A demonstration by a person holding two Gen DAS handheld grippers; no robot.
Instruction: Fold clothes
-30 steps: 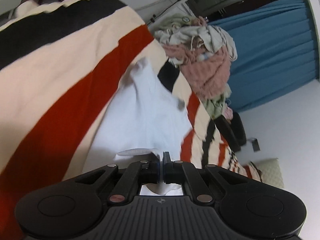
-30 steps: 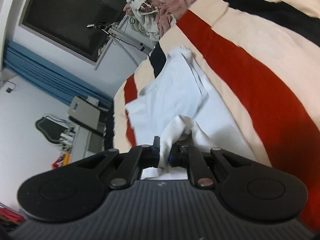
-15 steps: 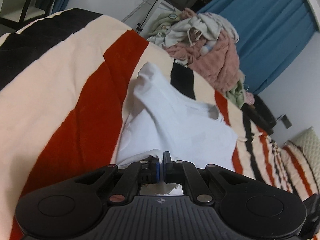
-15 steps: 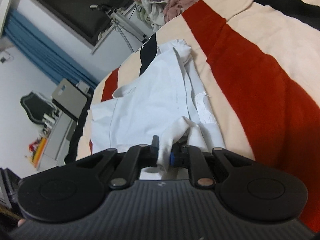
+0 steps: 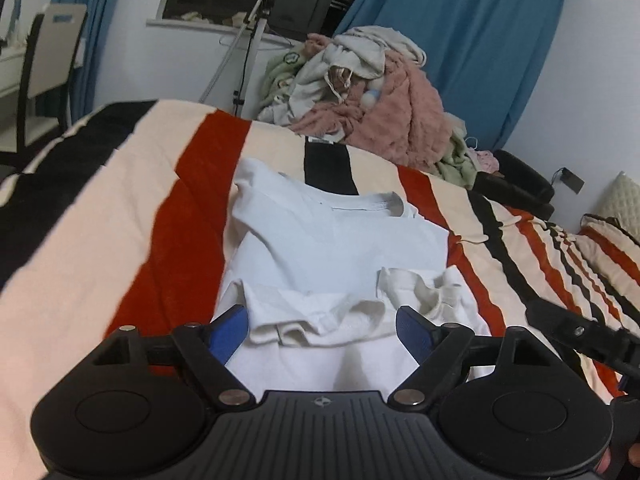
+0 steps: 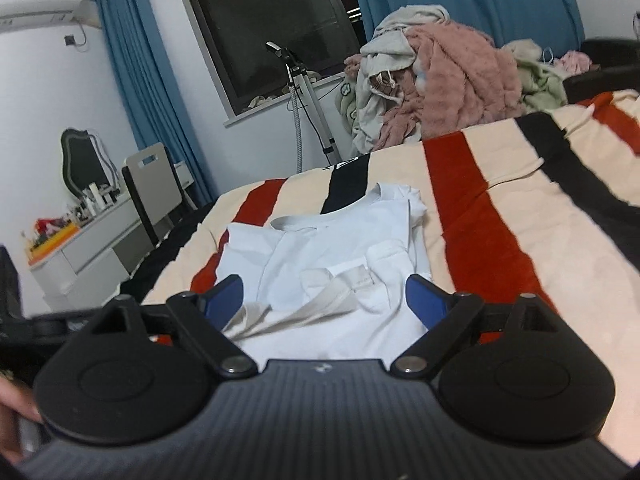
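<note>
White T-shirt (image 5: 332,248) lying mid-bed on striped blanket (image 5: 132,240), hem doubled toward collar | left claw (image 5: 322,330), right claw (image 6: 324,300) gaping wide, gripping nothing | sleeves bunching, further folds seemingly remaining.

- White T-shirt (image 5: 336,248) lies flat on the striped bed, collar at the far end.
- Its near hem is folded back over the body, wrinkled and loose.

No legible text, number or brand can be made out. A small emblem is moulded on each gripper body at six o'clock, and a label on the blanket is blurred.
</note>
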